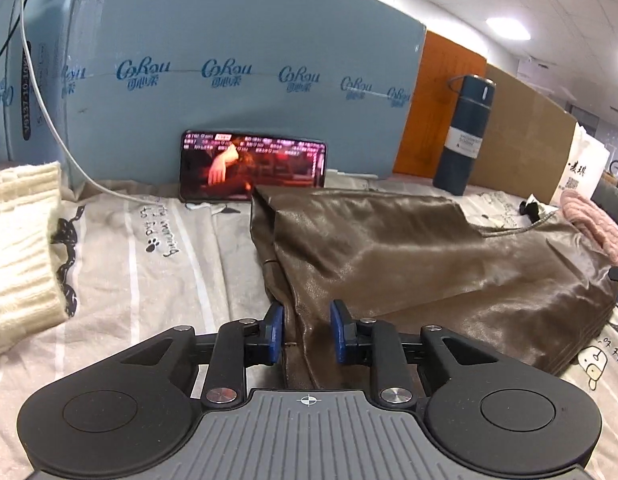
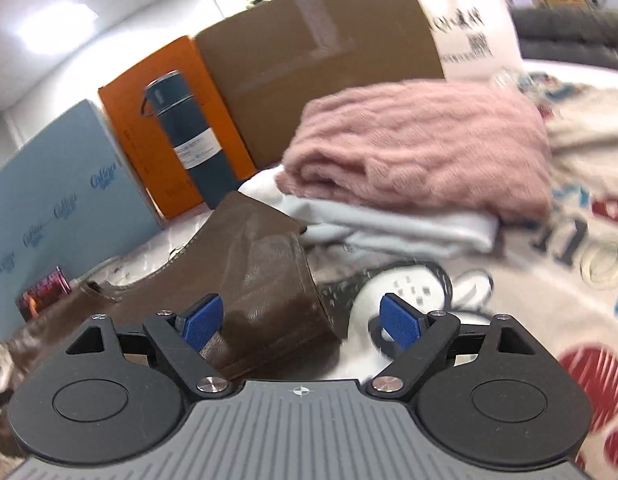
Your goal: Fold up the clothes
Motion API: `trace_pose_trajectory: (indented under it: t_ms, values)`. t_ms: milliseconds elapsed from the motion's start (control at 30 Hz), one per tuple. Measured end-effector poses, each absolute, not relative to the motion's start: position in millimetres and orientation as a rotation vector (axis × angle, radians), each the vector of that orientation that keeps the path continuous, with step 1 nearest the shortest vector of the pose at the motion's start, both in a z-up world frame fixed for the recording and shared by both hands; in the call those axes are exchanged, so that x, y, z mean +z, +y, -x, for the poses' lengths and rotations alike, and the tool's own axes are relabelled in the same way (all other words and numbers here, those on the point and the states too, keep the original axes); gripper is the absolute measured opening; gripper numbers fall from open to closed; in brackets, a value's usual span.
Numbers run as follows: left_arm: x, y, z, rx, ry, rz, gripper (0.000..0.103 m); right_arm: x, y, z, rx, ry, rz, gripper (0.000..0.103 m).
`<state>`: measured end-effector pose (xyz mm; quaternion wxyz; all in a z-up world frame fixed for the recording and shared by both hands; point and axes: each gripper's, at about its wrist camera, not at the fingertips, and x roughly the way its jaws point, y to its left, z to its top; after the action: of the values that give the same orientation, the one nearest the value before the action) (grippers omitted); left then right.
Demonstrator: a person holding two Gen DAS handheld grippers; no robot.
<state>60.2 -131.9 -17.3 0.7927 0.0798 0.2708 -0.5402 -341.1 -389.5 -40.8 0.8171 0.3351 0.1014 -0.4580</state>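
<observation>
Left gripper (image 1: 307,330) pinches the near edge of a brown garment (image 1: 409,248) spread on the printed sheet (image 1: 121,248). Right gripper (image 2: 303,322) gapes wide over its other corner, gripping nothing.

Both wrist views low (close), sharing brown garment (image 1: 409,248)

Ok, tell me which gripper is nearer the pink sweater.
Right. The right gripper is at the brown garment's end beside the pink sweater; the left gripper pinches the far end.
</observation>
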Motion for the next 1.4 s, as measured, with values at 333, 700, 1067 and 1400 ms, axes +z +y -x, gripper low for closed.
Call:
trace_pose_trajectory:
  t_ms: [333, 700, 1067, 1400]
  values:
    - [-9, -114, -66, -1.216, 0.678, -0.01, 0.076, -50, -386, 357, -0.8, 0.102, -1.12, 0.09]
    - [-19, -124, -58, -1.241, 0.722, -0.066, 0.081, -54, -399, 301, -0.912, 0.012, -1.08, 0.075]
    - [-23, -126, -54, -1.245, 0.713, -0.107, 0.083, -45, -370, 309, -0.779, -0.14, -1.014, 0.008]
    - [-24, -130, -30, -1.507, 0.694, -0.192, 0.085, -34, -337, 365, -0.831, -0.211, -0.992, 0.008]
